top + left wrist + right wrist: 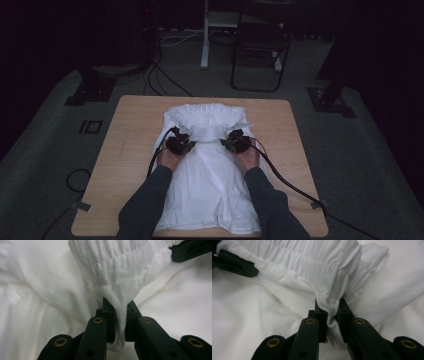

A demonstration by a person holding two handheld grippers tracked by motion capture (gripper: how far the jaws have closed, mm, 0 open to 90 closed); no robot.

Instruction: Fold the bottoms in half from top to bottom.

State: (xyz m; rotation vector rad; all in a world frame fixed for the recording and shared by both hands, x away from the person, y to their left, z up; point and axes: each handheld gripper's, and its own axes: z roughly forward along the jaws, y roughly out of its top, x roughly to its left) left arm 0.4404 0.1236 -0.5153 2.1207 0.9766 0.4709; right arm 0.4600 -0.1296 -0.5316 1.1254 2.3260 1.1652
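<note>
1. A white garment [207,175] is spread along the middle of a wooden table [125,150], from the near edge up past the centre; its far part is bunched and gathered.
2. A gathered, elastic-looking band [207,131] of the garment is stretched across between the two grippers, just beyond the hands.
3. The left gripper [186,144] is seen at the left end of that band, held in the person's left hand [169,159]; its cable [159,150] is trailed back along the left forearm.
4. In the left gripper view, the left gripper [117,312] is closed on a pinched fold of the band [117,270], the cloth being squeezed into a narrow twist between the jaws and bulging out below them.
5. The right gripper [231,144] is seen at the right end of the band, held in the right hand [248,159]; its cable [285,180] is run off toward the table's near right corner.
6. In the right gripper view, the right gripper [329,311] is clamped on the ruched edge of the band [319,267], with a fold of fabric caught between the jaws.
7. In each gripper view the tip of the other gripper is seen at an upper corner, touching the same band.
8. The two grippers are held apart, side by side, above the garment's middle.
</note>
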